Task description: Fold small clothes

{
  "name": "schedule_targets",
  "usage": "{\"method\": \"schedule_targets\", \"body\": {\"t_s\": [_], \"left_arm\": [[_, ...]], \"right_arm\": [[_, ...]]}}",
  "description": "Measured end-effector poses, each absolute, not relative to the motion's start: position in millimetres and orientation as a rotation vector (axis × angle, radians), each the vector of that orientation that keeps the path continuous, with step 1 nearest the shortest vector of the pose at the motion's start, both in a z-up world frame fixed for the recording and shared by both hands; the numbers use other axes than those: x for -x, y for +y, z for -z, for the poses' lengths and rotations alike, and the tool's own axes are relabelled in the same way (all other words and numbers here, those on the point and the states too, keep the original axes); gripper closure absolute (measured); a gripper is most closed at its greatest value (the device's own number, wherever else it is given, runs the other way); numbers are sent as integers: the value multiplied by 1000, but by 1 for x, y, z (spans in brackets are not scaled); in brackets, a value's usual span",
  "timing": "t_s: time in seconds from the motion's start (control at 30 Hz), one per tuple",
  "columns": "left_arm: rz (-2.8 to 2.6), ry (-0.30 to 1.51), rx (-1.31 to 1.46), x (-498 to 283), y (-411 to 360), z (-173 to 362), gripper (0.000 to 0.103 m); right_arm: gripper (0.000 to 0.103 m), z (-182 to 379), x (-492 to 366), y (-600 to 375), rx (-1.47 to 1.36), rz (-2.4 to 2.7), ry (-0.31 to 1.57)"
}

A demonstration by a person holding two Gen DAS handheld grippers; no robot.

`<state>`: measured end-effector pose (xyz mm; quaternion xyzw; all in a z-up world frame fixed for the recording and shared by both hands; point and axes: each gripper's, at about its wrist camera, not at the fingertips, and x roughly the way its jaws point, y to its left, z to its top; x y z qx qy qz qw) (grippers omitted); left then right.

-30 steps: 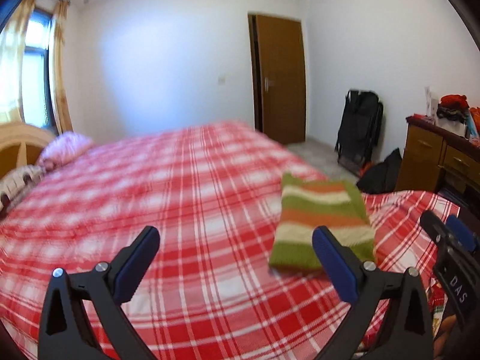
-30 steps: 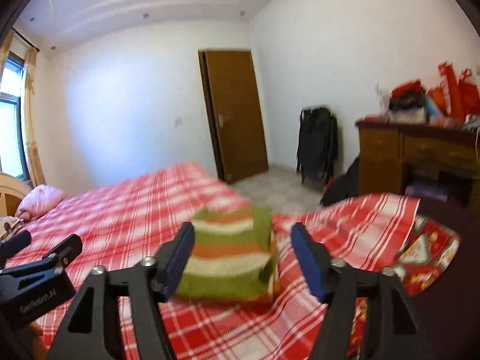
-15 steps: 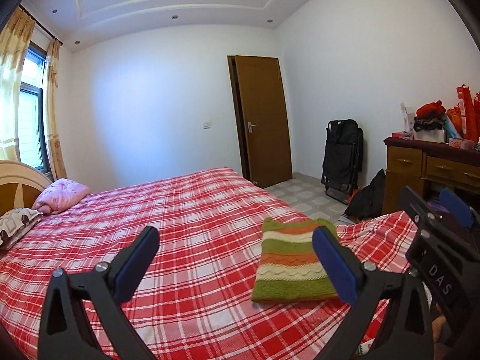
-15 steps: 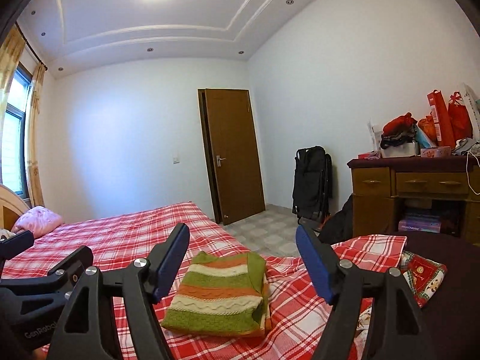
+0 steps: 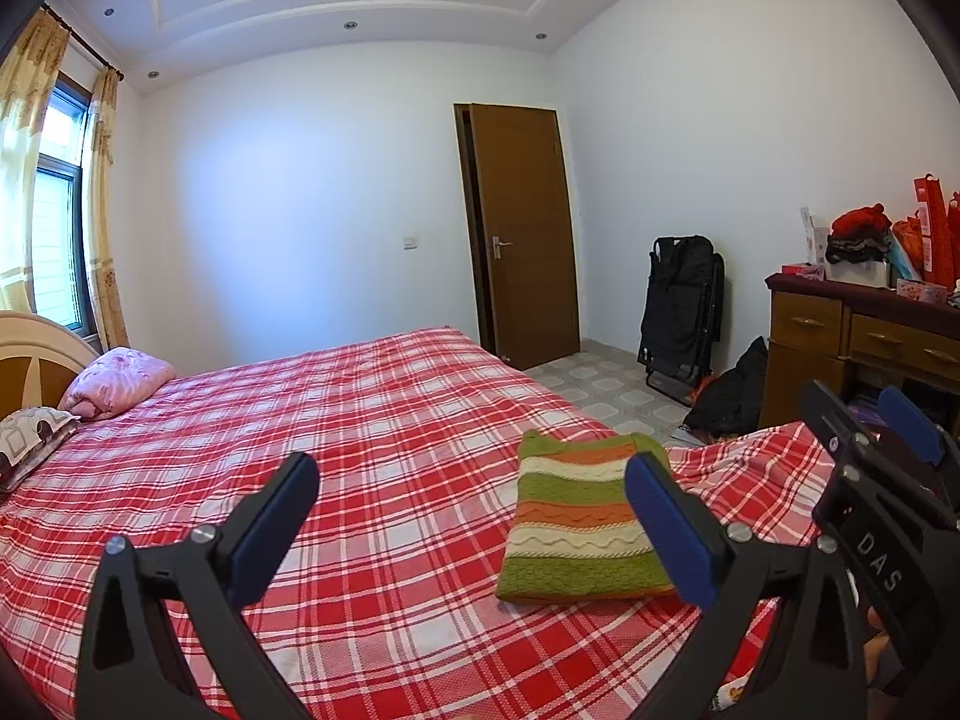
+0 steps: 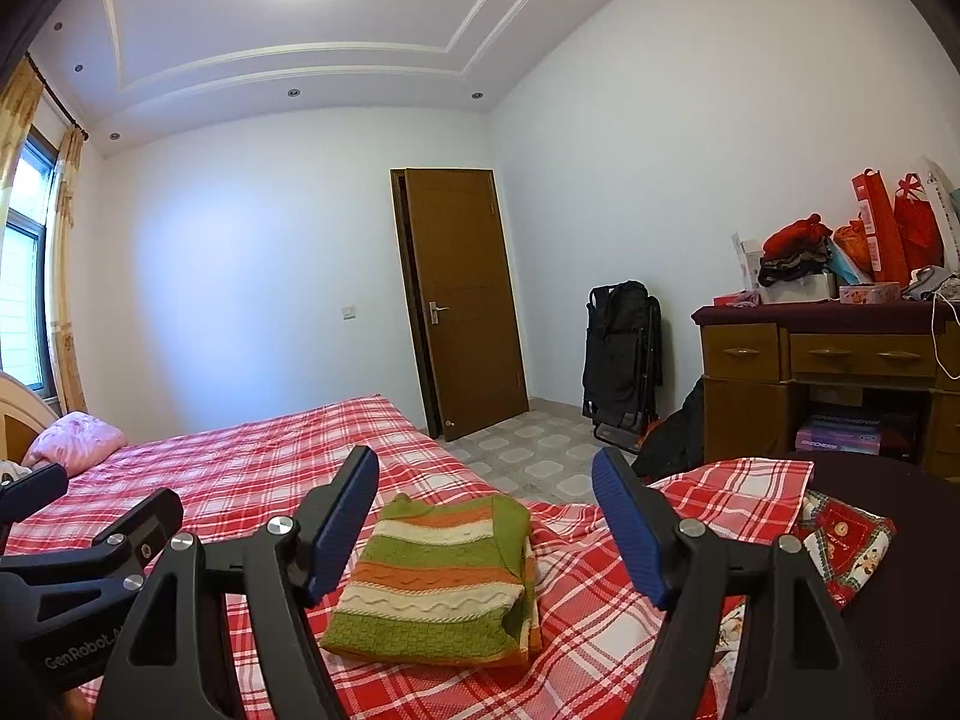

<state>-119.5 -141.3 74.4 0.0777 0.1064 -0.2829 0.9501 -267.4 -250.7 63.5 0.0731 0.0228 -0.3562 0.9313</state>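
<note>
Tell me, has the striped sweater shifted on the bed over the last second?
No. The striped sweater lies folded near the same corner of the red plaid bedspread; only the cameras tilted up.

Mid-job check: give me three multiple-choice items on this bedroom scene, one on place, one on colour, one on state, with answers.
1. Where does the folded knit garment lie?
A. on the floor
B. on the plaid bedspread
C. on the wooden dresser

2. Which colours stripe the garment?
A. green, orange, cream
B. blue, white
C. black, yellow

3. How do both hand-held grippers, left and right, stand?
A. shut on the garment
B. open, holding nothing
C. shut on the pink pillow

Answers: B, it rests flat on the bed; A, those bands show in both views; B, the blue pads stand wide apart above the cloth.
</note>
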Motion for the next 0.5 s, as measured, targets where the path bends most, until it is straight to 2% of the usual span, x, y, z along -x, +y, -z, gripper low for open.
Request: {"method": "schedule_targets", "body": {"t_s": [0.5], "left_arm": [[570, 228, -164, 120, -147, -72, 0]], "right_arm": [[28, -62, 266, -250, -153, 728, 46]]}}
